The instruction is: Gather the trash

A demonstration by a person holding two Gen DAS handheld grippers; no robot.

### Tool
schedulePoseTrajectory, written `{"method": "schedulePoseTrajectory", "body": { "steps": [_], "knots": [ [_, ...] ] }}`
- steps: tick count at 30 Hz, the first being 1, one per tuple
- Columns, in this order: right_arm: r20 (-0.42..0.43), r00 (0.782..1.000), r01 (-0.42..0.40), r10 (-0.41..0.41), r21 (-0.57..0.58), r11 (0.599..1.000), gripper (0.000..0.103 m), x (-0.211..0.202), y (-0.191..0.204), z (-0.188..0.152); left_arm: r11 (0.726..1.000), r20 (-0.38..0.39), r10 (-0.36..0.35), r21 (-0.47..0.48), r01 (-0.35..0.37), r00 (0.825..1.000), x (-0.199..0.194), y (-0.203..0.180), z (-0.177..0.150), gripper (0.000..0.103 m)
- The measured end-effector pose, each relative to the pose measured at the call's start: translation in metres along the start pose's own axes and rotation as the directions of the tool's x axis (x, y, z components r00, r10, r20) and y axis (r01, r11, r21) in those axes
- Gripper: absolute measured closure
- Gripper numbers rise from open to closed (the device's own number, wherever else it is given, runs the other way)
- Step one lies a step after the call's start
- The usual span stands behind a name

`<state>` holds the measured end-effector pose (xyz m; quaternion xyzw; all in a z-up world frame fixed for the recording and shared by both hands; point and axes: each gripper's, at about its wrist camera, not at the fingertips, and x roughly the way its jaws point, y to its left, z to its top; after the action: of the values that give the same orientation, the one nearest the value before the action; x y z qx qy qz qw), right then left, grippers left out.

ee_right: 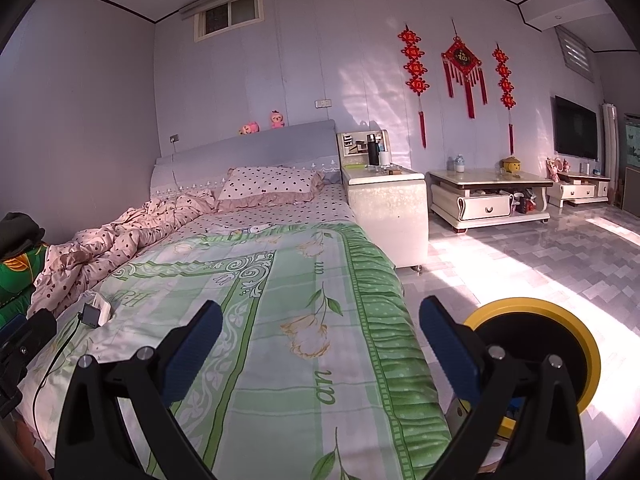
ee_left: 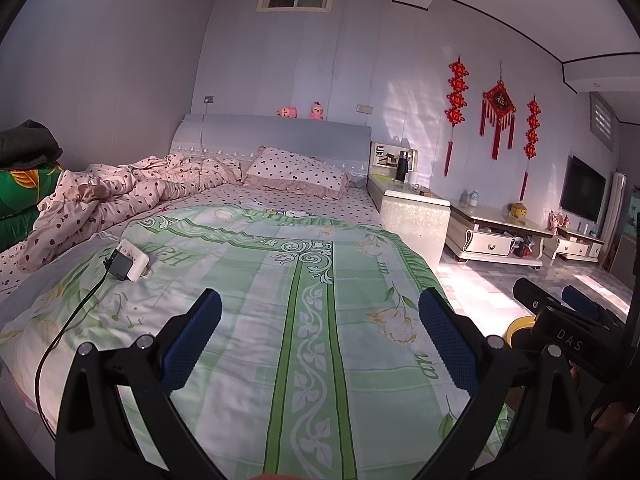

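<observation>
left claw [ee_left: 320,332]: jaws wide apart, holding nothing, hovering over the blanket [ee_left: 288,280].
right claw [ee_right: 320,336]: jaws apart too, nothing held; it hangs over the bed's right edge, bin [ee_right: 560,320] just beside it on the floor.
trash: we can't pick out clear trash. Best candidate is a small white scrap [ee_left: 294,213] at the blanket's far edge, near the pillow [ee_left: 296,172], well away from both claws.
handling: we judge it light and soft, paper or tissue; pinch it mid-body and low to the fabric, without catching the blanket.
not trash: white power strip [ee_left: 134,258] with black plug and cable, left side — leave it.
bin: yellow rim, dark inside; we'd drop there.
</observation>
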<state>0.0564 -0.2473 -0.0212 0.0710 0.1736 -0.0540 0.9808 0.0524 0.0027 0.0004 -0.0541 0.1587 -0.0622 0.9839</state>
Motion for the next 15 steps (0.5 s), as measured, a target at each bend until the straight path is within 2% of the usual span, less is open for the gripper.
{"method": "schedulePoseTrajectory", "body": {
  "steps": [15],
  "knots": [
    [-0.013, 1.000, 0.013, -0.012, 0.008, 1.000, 0.008, 0.0036, -0.0028, -0.0060, 1.000, -0.007, -0.014, 0.003, 0.014, 1.000, 0.0027, -0.0028, -0.0029, 0.008]
  ]
}}
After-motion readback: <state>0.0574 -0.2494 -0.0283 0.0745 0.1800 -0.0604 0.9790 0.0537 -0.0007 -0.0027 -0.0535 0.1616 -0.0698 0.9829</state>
